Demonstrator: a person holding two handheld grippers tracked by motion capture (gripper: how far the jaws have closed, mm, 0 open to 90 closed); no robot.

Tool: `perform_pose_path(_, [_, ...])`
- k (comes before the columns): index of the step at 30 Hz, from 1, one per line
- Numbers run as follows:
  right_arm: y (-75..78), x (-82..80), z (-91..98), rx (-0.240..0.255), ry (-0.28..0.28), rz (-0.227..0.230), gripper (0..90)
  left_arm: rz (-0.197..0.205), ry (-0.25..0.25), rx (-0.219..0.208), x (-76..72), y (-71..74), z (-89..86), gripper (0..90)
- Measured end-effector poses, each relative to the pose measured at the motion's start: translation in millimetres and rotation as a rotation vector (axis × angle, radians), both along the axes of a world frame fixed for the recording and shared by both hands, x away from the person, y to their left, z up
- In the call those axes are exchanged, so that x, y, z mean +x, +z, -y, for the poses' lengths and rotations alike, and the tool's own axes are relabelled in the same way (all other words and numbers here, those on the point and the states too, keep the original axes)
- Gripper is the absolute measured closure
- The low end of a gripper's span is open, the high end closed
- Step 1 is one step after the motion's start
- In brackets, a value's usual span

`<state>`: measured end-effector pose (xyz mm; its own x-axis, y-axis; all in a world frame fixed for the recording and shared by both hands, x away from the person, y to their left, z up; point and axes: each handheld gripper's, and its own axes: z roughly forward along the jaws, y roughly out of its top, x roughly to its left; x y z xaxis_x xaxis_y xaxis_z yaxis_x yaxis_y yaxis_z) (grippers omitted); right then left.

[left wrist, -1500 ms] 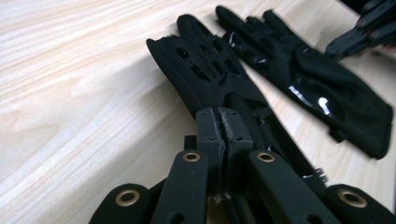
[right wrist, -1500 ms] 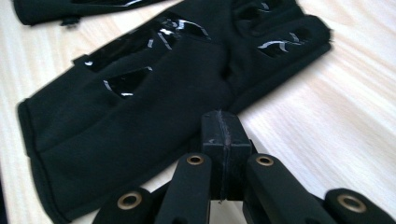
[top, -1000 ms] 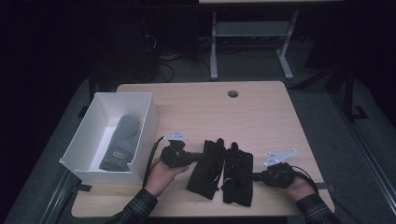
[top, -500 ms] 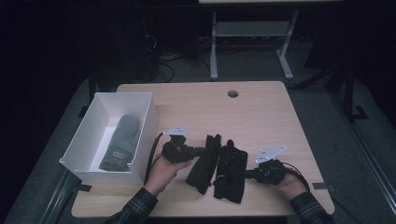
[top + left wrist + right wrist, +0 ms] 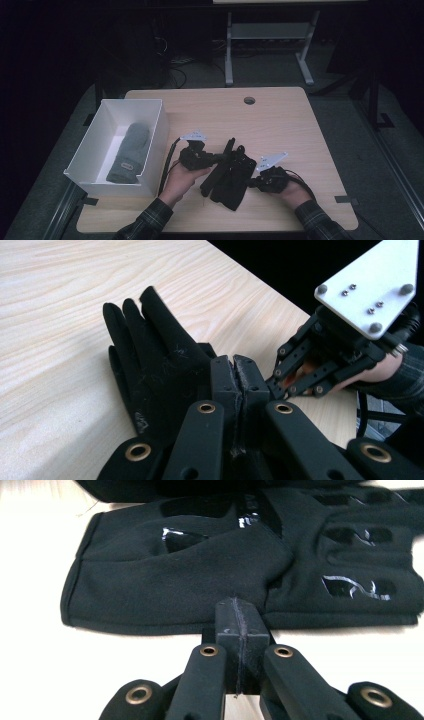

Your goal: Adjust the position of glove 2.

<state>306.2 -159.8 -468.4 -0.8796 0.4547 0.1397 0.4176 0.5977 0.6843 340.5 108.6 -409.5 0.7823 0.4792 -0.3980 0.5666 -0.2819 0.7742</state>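
The black gloves [image 5: 231,174] lie in a dark pair on the front half of the desk [image 5: 280,120], between the two hands, and over the last second they have shifted a little toward the white box [image 5: 150,150] at the desk's left, with the right-hand glove now tilted and overlapping its mate. The right gripper [image 5: 239,625] has slid in behind them; its jaws are pressed together with nothing between, tip right at the glove's cuff edge, so it looks to be nudging rather than holding. The left gripper [image 5: 239,382] is likewise closed, resting at the other glove's side. A grey mitten [image 5: 129,152] already lies in the box, so the gloves seem headed there next.
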Motion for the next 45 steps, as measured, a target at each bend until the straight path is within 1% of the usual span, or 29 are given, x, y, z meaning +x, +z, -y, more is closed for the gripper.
perform_pose_path(1, [-0.1,1.1,-3.2,-0.003,0.004,0.007,90.0,-0.002,0.000,-0.002,0.5,-0.5,0.3,89.3])
perform_pose_path(3, [-0.6,2.6,-9.5,0.004,0.010,0.005,90.0,0.004,-0.004,0.007,1.5,-1.6,1.4,89.5])
perform_pose_path(5, [-1.1,4.5,-14.1,-0.003,0.016,0.017,90.0,0.001,-0.003,0.015,1.7,-3.2,2.9,89.5])
perform_pose_path(6, [-1.0,4.5,-16.6,0.005,0.014,0.011,90.0,-0.001,-0.005,0.017,2.0,-4.0,3.6,89.6])
perform_pose_path(7, [-1.3,5.7,-17.7,-0.003,0.020,0.022,90.0,-0.003,-0.004,0.014,2.0,-4.9,5.1,89.6])
perform_pose_path(9, [-1.6,5.5,-20.3,0.009,0.016,0.012,90.0,-0.002,-0.007,0.021,1.7,-5.4,7.1,89.7])
perform_pose_path(10, [-2.1,6.1,-20.1,-0.003,0.023,0.024,90.0,-0.002,-0.010,0.022,1.6,-5.7,8.5,89.7])
perform_pose_path(11, [-1.8,5.4,-20.3,0.005,0.015,0.013,90.0,-0.004,-0.013,0.022,1.3,-5.9,10.1,89.8])
perform_pose_path(13, [-1.7,5.7,-20.1,0.003,0.014,0.014,90.0,0.000,-0.018,0.029,0.6,-6.2,13.2,89.8])
perform_pose_path(14, [-2.1,6.4,-19.6,-0.004,0.017,0.026,90.0,-0.001,-0.025,0.034,0.0,-6.3,14.5,89.8])
perform_pose_path(18, [-2.8,6.6,-20.2,-0.001,0.014,0.035,90.0,-0.005,-0.041,0.053,-2.3,-10.8,20.3,89.8])
perform_pose_path(21, [-3.0,6.6,-20.4,0.000,0.013,0.037,90.0,-0.009,-0.049,0.057,-3.3,-13.7,24.0,89.7])
perform_pose_path(23, [-2.8,5.7,-21.1,0.010,0.005,0.027,90.0,-0.004,-0.061,0.077,-4.8,-16.1,28.5,89.8])
perform_pose_path(24, [-3.1,5.7,-21.2,0.011,0.004,0.029,90.0,-0.001,-0.073,0.089,-6.7,-18.0,32.7,89.8])
perform_pose_path(30, [-3.3,5.4,-21.2,0.013,0.001,0.032,90.0,-0.004,-0.083,0.100,-8.2,-23.6,37.7,89.7])
perform_pose_path(31, [-3.0,4.8,-21.1,0.013,-0.002,0.031,90.0,-0.008,-0.088,0.100,-7.9,-24.9,37.7,89.5])
perform_pose_path(32, [-2.3,4.2,-20.0,0.005,-0.007,0.037,90.0,-0.015,-0.082,0.096,-8.4,-25.5,37.4,89.0])
perform_pose_path(34, [0.0,4.4,-13.9,0.011,-0.026,0.053,86.8,-0.017,-0.087,0.084,-8.3,-26.0,36.4,87.7])
perform_pose_path(35, [1.8,4.9,-9.5,0.020,-0.044,0.051,85.4,-0.017,-0.089,0.081,-8.2,-25.9,36.1,87.6])
perform_pose_path(36, [3.2,6.0,-4.2,0.024,-0.057,0.061,84.1,-0.015,-0.091,0.079,-8.3,-25.6,36.1,87.8])
perform_pose_path(37, [6.4,7.7,7.0,0.036,-0.102,0.070,79.0,-0.017,-0.094,0.073,-8.3,-25.7,36.1,87.3])
perform_pose_path(38, [6.4,7.7,7.0,0.036,-0.102,0.070,79.0,-0.021,-0.098,0.069,-8.5,-25.8,36.5,87.3])
perform_pose_path(39, [7.5,8.6,12.7,0.041,-0.122,0.076,76.2,-0.018,-0.101,0.067,-8.8,-26.0,36.9,87.0])
perform_pose_path(40, [7.9,9.5,18.3,0.041,-0.141,0.092,73.2,-0.011,-0.105,0.073,-9.4,-25.8,37.2,87.1])
perform_pose_path(41, [8.4,10.0,23.5,0.038,-0.165,0.099,69.9,-0.003,-0.114,0.085,-9.7,-25.4,37.0,89.3])
perform_pose_path(42, [8.5,10.6,28.8,0.040,-0.185,0.098,65.8,0.001,-0.114,0.087,-10.9,-25.4,37.9,89.4])
perform_pose_path(44, [6.6,12.9,38.8,0.038,-0.224,0.109,54.9,0.018,-0.132,0.121,-13.6,-26.2,39.9,89.5])
perform_pose_path(45, [5.5,14.0,43.5,0.028,-0.243,0.110,50.8,0.028,-0.149,0.151,-15.6,-28.2,41.9,89.6])
